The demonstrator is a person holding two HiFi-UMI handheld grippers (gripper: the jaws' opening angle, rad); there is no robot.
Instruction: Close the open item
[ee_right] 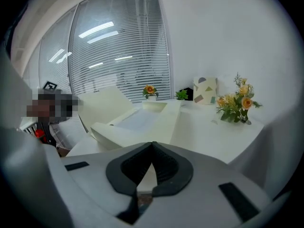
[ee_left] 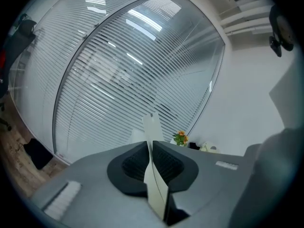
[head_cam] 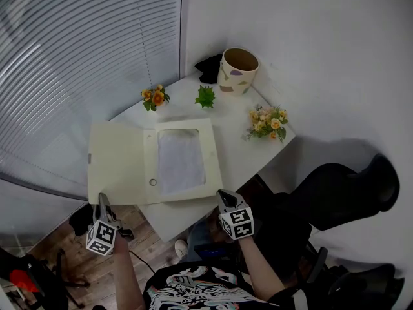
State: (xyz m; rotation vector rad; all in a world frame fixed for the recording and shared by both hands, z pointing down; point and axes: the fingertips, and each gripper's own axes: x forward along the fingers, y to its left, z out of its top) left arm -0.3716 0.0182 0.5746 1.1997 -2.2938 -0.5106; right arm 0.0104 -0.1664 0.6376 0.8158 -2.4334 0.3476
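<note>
**Left claw grips open folder's cover**

A cream folder [head_cam: 120, 163] lies open on the white worktop [head_cam: 242, 148]. The left claw [ee_left: 151, 148] pinches its cover's near edge. The right claw [ee_right: 152, 148] is closed and empty. The cover looks light, thin and bendy, so the free edge seems the best hold.

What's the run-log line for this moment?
left tool: shut on lid edge | right tool: shut, empty, by box front | box: open on table, lid swung out left
</note>
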